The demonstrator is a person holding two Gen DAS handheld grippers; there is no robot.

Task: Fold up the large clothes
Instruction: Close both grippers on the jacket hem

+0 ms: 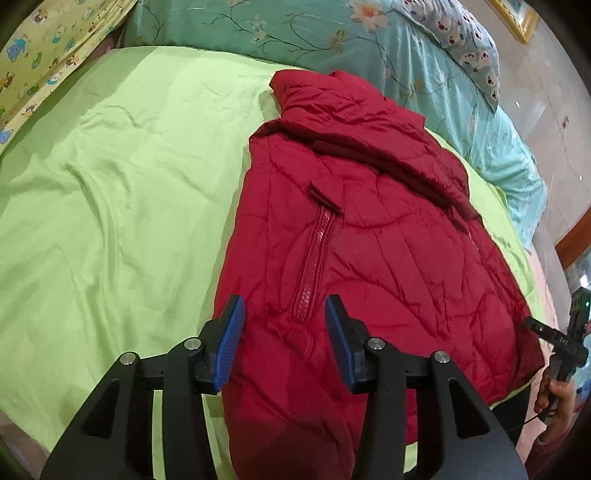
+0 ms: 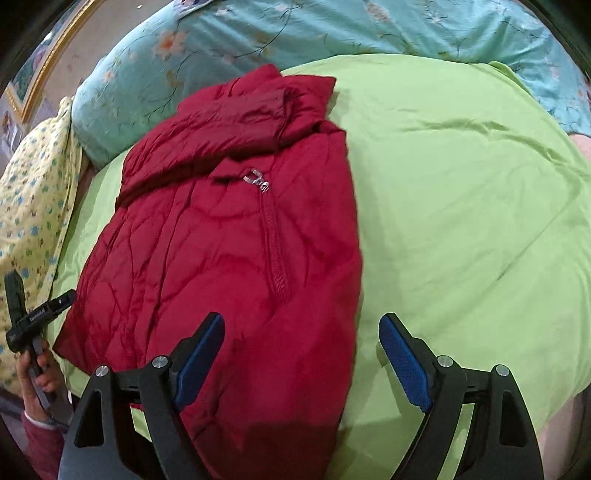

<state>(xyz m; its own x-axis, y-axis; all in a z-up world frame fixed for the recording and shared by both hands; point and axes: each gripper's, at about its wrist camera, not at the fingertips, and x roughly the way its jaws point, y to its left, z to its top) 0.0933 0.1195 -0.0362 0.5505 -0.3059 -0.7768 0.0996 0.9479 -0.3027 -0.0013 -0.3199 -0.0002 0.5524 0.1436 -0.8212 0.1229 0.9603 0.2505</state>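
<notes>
A red quilted jacket (image 1: 369, 240) lies folded on a green bed sheet (image 1: 129, 184), a sleeve folded across its upper part and a zipped pocket facing up. My left gripper (image 1: 284, 321) is open and empty, hovering over the jacket's near hem. In the right wrist view the jacket (image 2: 229, 240) lies left of centre on the sheet (image 2: 461, 203). My right gripper (image 2: 303, 339) is open and empty above the jacket's near right edge. The other hand-held gripper shows at the frame edge in each view: the right one (image 1: 557, 336) and the left one (image 2: 33, 317).
A turquoise floral quilt (image 1: 332, 33) runs along the far side of the bed. A yellow patterned pillow (image 1: 40, 62) lies at the far left, and it also shows in the right wrist view (image 2: 33, 206). A gold picture frame (image 1: 521, 18) hangs beyond.
</notes>
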